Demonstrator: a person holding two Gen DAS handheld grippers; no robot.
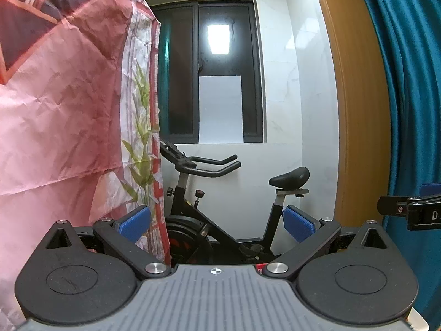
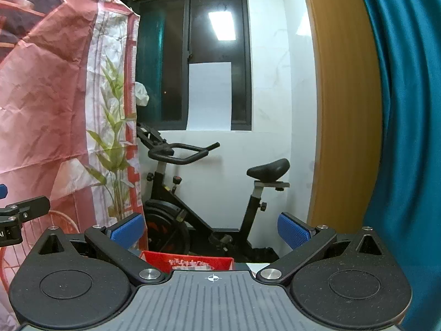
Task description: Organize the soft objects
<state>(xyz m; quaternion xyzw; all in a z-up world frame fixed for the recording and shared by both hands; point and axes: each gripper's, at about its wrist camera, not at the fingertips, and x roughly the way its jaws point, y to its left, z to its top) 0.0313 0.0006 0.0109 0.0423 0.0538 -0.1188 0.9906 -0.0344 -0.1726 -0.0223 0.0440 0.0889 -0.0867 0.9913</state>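
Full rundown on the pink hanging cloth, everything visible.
The pink printed cloth hangs vertically at the left, thin and heavily creased. It carries dark maroon panels up top, a white strip with green bamboo leaves and a red border along its right edge. It partly covers the bike's front. Left gripper is open close to its edge; contact cannot be told.

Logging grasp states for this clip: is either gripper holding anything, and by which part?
Nothing is held. The left gripper and right gripper both have jaws open and empty.
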